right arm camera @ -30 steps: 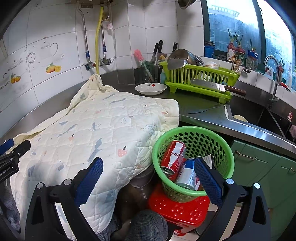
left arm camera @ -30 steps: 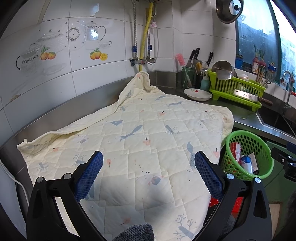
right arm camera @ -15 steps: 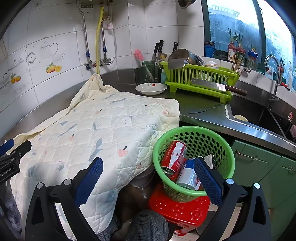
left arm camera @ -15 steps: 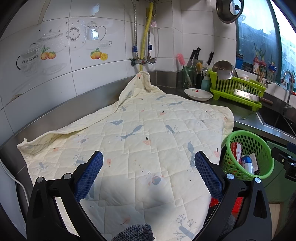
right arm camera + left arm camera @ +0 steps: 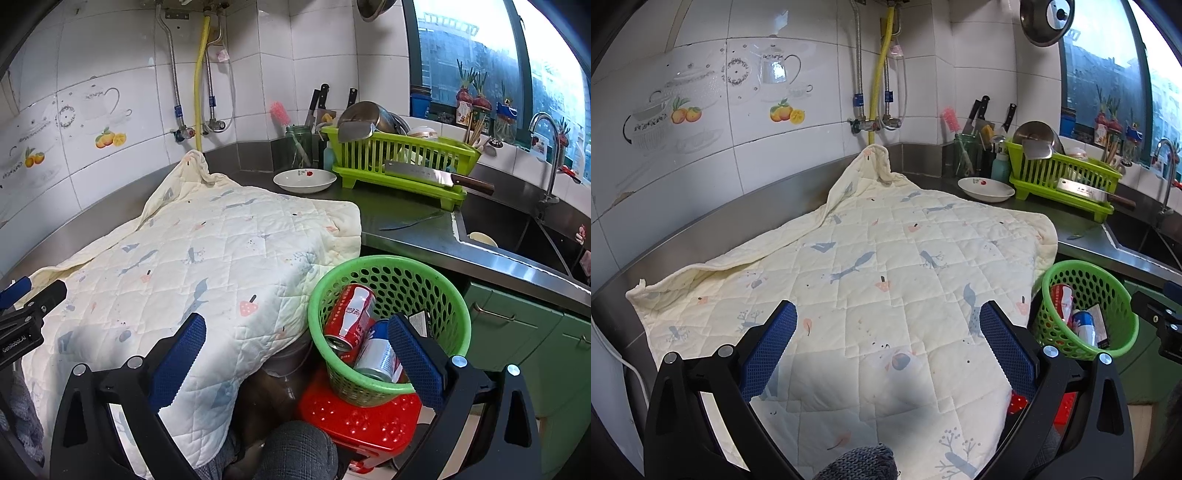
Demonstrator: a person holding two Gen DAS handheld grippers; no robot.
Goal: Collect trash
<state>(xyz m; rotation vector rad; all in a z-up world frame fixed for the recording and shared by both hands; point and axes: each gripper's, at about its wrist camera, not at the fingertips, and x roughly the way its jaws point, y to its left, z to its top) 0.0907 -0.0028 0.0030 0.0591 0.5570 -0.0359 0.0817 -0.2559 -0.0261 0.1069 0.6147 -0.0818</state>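
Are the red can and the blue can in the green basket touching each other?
Touching. The right wrist view shows the red can leaning against the blue can inside the green basket, with no gap where they meet.

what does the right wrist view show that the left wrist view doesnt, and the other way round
Only the right wrist view shows the red stool under the green basket, the sink basin and the green cabinet doors. Only the left wrist view shows the quilt's far left corner and the white cable. Both show the quilted cloth, the basket holding a red can and a blue can, the white dish and the dish rack. Both grippers are open.
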